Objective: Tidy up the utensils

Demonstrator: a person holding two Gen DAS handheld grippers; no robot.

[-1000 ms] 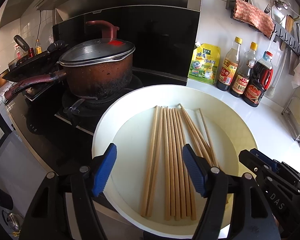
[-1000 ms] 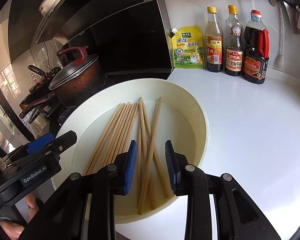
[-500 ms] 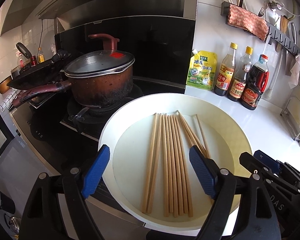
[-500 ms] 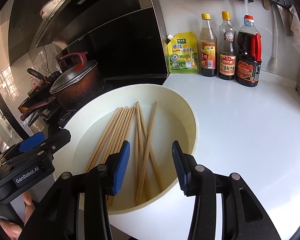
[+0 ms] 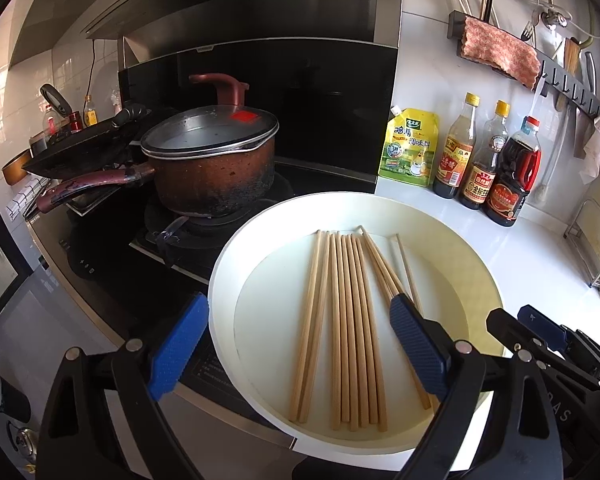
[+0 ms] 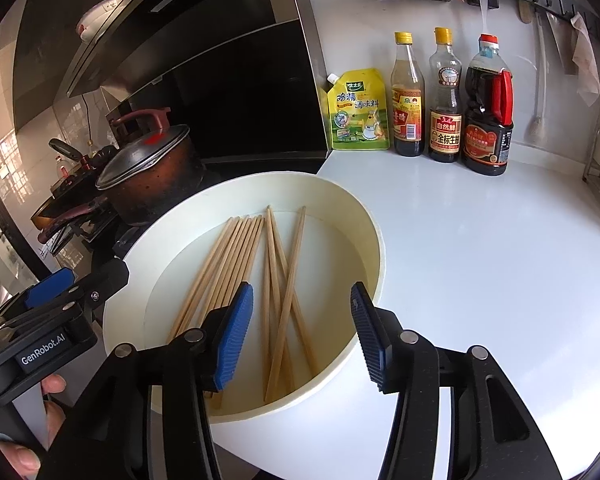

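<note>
The chopsticks (image 6: 276, 280) lie in the white basin (image 6: 374, 240), long axes running six to twelve o'clock. The right gripper (image 6: 300, 332), nearer the loose ones, has just been opening, half-wide and empty; the left gripper (image 5: 300, 344) gapes wide, empty.

Chopsticks (image 5: 342, 320): pale tan wood. Bowl (image 5: 236, 264): cream-white. Counter (image 6: 480, 240): glossy white. Pot (image 5: 216, 176): scorched reddish-brown, maroon handle. Pouch (image 6: 358, 110): yellow and green. Cloth (image 5: 500, 54): pink-and-orange mottled. Left hand-held gripper (image 5: 298, 350) and right hand-held gripper (image 6: 302, 332): black, ribbed blue pads.
</note>
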